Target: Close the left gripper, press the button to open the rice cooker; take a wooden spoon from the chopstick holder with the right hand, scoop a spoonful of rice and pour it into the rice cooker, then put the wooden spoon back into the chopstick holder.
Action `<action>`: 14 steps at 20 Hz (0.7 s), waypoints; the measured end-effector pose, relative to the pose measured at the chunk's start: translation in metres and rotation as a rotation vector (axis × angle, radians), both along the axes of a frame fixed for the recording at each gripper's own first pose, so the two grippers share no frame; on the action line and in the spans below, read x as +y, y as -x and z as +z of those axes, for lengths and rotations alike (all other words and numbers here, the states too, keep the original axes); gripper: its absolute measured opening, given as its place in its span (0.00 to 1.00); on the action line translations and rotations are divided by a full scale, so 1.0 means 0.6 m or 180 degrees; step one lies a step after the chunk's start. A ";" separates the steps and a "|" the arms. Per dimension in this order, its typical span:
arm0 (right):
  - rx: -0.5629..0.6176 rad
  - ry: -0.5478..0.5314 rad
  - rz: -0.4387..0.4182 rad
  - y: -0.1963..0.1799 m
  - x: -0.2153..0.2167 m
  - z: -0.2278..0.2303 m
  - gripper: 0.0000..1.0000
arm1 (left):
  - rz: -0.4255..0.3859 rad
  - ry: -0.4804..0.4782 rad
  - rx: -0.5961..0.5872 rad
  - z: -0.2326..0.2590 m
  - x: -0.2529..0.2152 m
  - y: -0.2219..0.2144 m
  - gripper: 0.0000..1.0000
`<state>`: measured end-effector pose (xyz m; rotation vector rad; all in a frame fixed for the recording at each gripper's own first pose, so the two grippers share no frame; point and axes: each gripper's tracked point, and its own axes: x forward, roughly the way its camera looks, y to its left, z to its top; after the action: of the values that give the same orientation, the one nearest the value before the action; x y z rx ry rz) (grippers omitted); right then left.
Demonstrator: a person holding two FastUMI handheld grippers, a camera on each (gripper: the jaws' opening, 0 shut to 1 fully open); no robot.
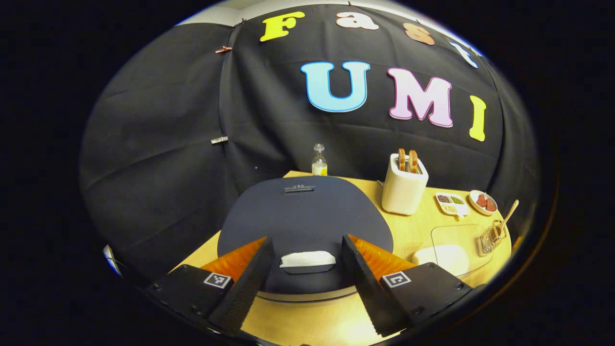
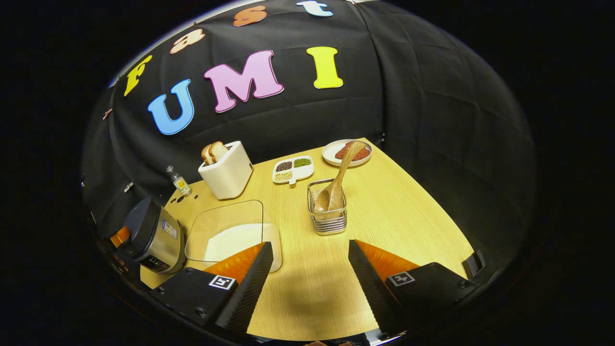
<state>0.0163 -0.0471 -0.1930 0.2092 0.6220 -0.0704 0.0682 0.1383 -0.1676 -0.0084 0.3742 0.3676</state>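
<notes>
Nothing of the task looks done yet, judging from how things lie. Seen in the left gripper view, the rice cooker [image 1: 307,226] has its dark lid down, and the pale button [image 1: 307,259] at the lid's front edge sits untouched between the fingers of the left gripper [image 1: 307,283], which are spread wide and hold nothing; they would have to close before pressing. In the right gripper view the right gripper [image 2: 310,283] hangs above bare table [image 2: 408,211], its fingers also wide apart and empty. Beyond it stands the wire chopstick holder [image 2: 327,216], with the wooden spoon [image 2: 336,185] leaning upright inside it, bowl down. To the left of the holder lies the clear container of rice [image 2: 235,238], and farther left again the rice cooker, shut. Behind the holder sit a white toaster [image 2: 227,170], a divided dish [image 2: 293,169] and a small plate [image 2: 347,153]. Everything remains: closing the left fingers, pressing, fetching the spoon, scooping, pouring, returning the spoon.
</notes>
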 end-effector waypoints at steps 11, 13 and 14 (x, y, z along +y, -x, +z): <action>-0.0554 0.0188 -0.0157 0.031 0.020 0.124 0.99 | -0.0776 -0.0130 -0.0464 0.096 -0.079 0.029 0.96; -0.0817 0.0309 -0.0081 0.037 0.022 0.183 0.98 | -0.0925 -0.0134 -0.0710 0.152 -0.120 0.054 0.95; -0.0961 0.0398 -0.0034 0.036 0.024 0.210 0.98 | -0.0989 -0.0095 -0.0821 0.178 -0.145 0.068 0.95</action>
<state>-0.0050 -0.0328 -0.0671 0.0990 0.3144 -0.0859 0.0272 0.0511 -0.0608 0.0310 0.1109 0.0623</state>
